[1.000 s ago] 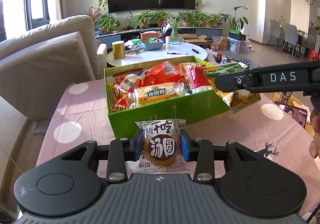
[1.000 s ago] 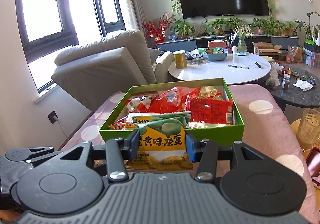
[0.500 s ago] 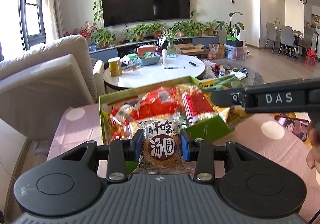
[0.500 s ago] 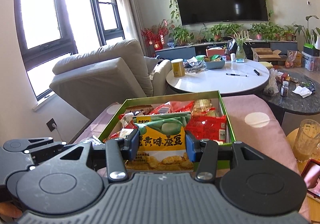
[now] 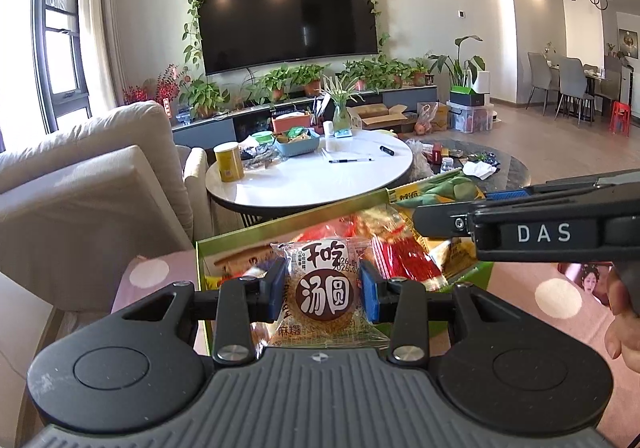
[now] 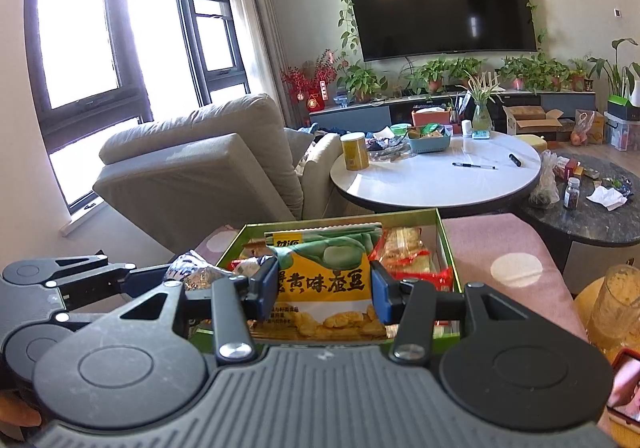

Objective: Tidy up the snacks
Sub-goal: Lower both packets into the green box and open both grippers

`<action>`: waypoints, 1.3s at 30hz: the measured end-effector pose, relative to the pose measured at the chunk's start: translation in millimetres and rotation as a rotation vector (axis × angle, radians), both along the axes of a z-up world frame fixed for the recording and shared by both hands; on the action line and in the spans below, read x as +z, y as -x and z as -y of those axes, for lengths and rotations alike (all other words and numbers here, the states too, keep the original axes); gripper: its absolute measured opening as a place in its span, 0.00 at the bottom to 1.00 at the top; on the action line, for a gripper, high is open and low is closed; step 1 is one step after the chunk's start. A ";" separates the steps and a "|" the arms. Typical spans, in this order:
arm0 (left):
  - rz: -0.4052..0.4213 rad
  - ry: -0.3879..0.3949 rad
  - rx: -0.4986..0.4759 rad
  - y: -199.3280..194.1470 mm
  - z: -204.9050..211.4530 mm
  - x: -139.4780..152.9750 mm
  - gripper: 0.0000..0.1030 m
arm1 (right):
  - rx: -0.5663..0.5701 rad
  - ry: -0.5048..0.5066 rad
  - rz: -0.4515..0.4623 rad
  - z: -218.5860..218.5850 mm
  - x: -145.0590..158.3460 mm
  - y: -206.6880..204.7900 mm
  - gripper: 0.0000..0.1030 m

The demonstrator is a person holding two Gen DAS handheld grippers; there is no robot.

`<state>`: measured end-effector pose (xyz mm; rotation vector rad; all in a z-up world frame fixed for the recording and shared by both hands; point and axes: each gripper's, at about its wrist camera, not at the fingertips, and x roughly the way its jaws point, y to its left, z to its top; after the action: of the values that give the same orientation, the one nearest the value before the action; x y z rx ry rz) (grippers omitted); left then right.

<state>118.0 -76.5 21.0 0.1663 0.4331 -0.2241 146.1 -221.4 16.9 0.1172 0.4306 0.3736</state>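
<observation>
The desk (image 5: pixel 520 288), under a pink cloth with white dots, carries an open green box (image 6: pixel 448 248) already well filled with red, orange and yellow packets, so much of the sorting looks done. What seems left is to get the two packets now in hand into the box, and whether more snacks lie loose elsewhere cannot be seen (both views are crowded by the tools themselves).

The right tool (image 6: pixel 323 290) has its blue pads pressed against the sides of a yellow-and-green bean snack bag (image 6: pixel 324 276), which hangs upright over the near part of the box, above the packets inside. From the left camera the same tool reaches in from the right, its bag over the far right part of the box.

The left tool (image 5: pixel 323 290) is closed tight on a small round-cake packet (image 5: pixel 322 288) in clear wrap with a brown label, held over the near edge of the box. Neither packet is let go yet; I judge each needs lowering into a gap among the others before the pads part.
</observation>
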 end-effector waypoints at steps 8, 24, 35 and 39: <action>0.021 0.024 0.032 -32.4 -5.1 15.2 0.34 | -0.037 -0.039 0.029 15.4 15.7 -22.9 0.77; -0.086 0.071 0.059 -101.1 -10.1 -9.1 0.34 | -0.021 -0.065 -0.061 1.1 -0.1 -65.6 0.77; -0.124 0.091 0.085 -127.9 -13.8 -23.9 0.34 | -0.047 -0.064 -0.113 -1.1 -12.9 -86.3 0.77; -0.130 0.100 0.086 -132.6 -12.1 -28.1 0.35 | -0.052 -0.062 -0.128 -4.1 -15.9 -89.4 0.77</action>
<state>250.6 -64.4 -7.1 0.0348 0.5555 -0.1721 235.6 -217.3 1.1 0.2130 0.5412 0.3293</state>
